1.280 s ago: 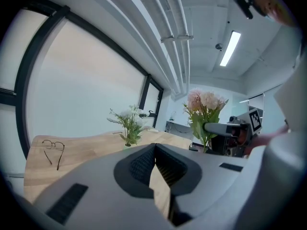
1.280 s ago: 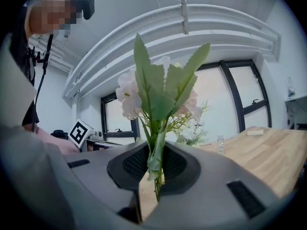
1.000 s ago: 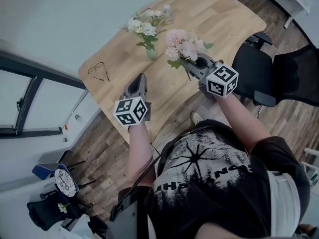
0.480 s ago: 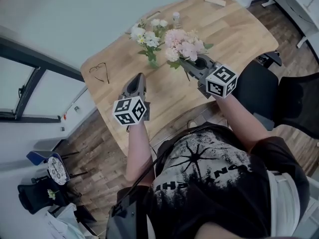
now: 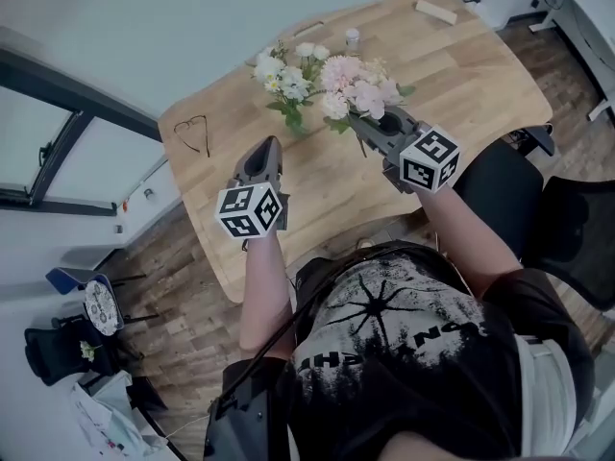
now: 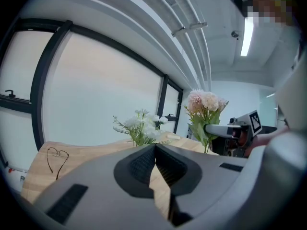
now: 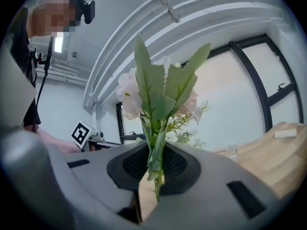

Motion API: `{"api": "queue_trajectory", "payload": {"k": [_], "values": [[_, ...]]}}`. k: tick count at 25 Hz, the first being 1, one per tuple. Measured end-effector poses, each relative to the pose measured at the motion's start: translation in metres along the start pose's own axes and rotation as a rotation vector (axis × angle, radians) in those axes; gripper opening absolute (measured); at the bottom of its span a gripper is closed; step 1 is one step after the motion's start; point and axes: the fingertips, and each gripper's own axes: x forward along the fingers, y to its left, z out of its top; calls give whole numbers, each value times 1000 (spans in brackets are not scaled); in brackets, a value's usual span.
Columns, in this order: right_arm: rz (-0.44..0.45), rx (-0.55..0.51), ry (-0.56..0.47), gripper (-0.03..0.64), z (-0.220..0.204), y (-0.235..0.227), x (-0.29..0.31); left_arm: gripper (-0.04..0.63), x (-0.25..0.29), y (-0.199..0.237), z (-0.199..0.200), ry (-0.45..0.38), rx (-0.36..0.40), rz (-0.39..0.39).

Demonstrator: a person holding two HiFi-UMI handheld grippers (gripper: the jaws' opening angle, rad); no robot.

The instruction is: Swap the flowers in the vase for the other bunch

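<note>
A bunch of white flowers [image 5: 286,73] stands in a small greenish vase [image 5: 293,123] on the wooden table [image 5: 461,75]. My right gripper [image 5: 373,123] is shut on the stems of a pink bunch [image 5: 357,89] and holds it upright, just right of the white flowers. In the right gripper view the green stems [image 7: 156,164] are pinched between the pads, with the leaves [image 7: 160,90] rising above. My left gripper [image 5: 262,164] hangs over the table's near side, below and left of the vase, shut and empty. From the left gripper view the white flowers [image 6: 141,128] and pink bunch [image 6: 204,104] lie ahead.
A pair of glasses [image 5: 192,134] lies near the table's left edge. A small clear bottle [image 5: 353,38] and a wooden block [image 5: 435,11] sit at the far side. A black office chair [image 5: 504,195] stands to the right of the table.
Both grippers have moved forward over the table. The pink bunch has come closer to the white flowers in the vase. Neither gripper's jaws changed.
</note>
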Motion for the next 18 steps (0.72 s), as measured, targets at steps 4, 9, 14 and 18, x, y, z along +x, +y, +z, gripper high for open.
{"api": "queue_trajectory", "payload": {"k": [4, 9, 14, 18], "values": [[6, 5, -1, 44, 0, -7, 2, 15, 7, 3, 2, 0, 1, 10], [4, 12, -1, 44, 0, -10, 6, 15, 10, 5, 8, 6, 15, 4], [-12, 11, 0, 44, -3, -14, 13, 15, 18, 10, 18, -10, 27, -19], [-31, 12, 3, 44, -3, -18, 16, 17, 27, 16, 26, -26, 22, -48]]}}
